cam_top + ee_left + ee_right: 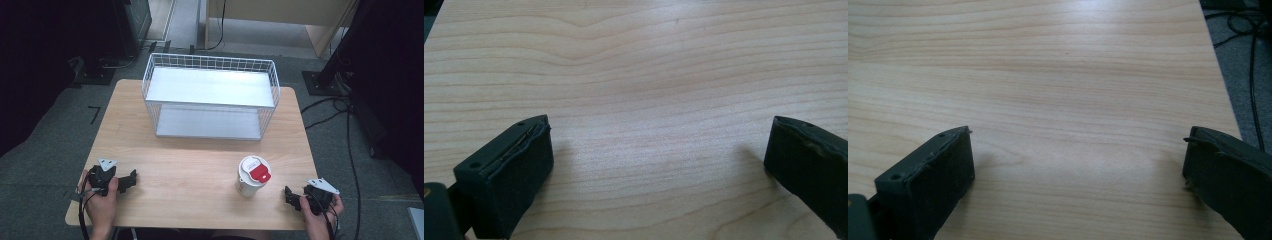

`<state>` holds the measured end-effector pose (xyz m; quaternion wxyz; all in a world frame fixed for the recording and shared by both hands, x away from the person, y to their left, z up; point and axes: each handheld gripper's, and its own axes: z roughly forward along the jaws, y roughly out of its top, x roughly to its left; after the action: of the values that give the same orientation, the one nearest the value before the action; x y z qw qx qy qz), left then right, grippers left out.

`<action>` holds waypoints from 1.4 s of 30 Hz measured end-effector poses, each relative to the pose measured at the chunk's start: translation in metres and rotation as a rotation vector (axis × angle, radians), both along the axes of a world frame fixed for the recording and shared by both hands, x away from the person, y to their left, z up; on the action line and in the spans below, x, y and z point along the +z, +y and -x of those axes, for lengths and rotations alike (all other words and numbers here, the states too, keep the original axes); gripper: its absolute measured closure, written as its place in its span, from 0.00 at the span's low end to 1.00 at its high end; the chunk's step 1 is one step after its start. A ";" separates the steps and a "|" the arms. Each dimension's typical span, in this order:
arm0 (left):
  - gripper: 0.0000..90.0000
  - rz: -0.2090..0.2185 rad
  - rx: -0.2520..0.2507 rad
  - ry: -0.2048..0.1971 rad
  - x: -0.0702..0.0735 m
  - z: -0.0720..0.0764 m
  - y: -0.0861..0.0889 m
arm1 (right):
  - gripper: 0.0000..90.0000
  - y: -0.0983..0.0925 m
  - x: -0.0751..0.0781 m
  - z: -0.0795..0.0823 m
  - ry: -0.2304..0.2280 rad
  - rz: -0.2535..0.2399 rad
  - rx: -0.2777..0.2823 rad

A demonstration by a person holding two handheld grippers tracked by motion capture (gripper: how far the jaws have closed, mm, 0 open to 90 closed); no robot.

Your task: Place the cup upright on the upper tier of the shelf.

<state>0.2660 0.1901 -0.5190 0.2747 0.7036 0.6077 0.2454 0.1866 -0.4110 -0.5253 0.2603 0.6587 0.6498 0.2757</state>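
A white paper cup (251,176) with a white lid and a red label stands upright on the wooden table (200,160), near its front right. My right gripper (291,196) rests on the table just right of the cup, apart from it, jaws wide open over bare wood (1078,135). At the front left corner my left gripper (131,180) lies open, with nothing but wood grain between its jaws (659,125). A hand holds each gripper from the near edge.
A white wire basket (210,95) with an upper shelf and a lower floor stands at the back middle of the table, its open side facing me. Cables (350,145) trail over the grey floor to the right.
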 end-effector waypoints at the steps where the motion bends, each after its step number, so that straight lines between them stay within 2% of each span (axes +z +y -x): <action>1: 0.00 0.000 0.000 0.000 0.000 0.000 0.000 | 0.00 0.001 0.000 0.000 -0.002 0.006 0.005; 12: 0.00 0.000 0.000 0.000 0.000 0.000 0.000 | 0.00 0.027 0.006 0.000 -0.030 0.020 0.093; 19: 0.00 0.000 0.000 0.000 0.000 0.000 0.000 | 0.00 0.046 0.010 0.003 -0.047 -0.006 0.166; 27: 0.00 0.000 0.000 0.000 0.000 0.000 0.000 | 0.00 0.061 0.013 0.009 -0.062 -0.015 0.228; 31: 0.00 0.000 0.000 0.000 0.000 0.000 0.000 | 0.05 0.072 0.015 0.013 -0.075 -0.033 0.281; 36: 0.00 0.000 0.000 0.000 0.000 0.000 0.000 | 0.06 0.080 0.018 0.014 -0.077 -0.046 0.333; 39: 0.00 0.000 0.000 0.000 0.000 0.000 0.000 | 0.06 0.085 0.020 0.016 -0.082 -0.087 0.359; 42: 0.00 0.000 0.000 0.000 0.000 0.000 0.000 | 0.06 0.087 0.022 0.016 -0.091 -0.099 0.379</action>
<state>0.2660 0.1901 -0.5190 0.2747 0.7035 0.6077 0.2454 0.1704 -0.3235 -0.5036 0.2002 0.5233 0.7356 0.3807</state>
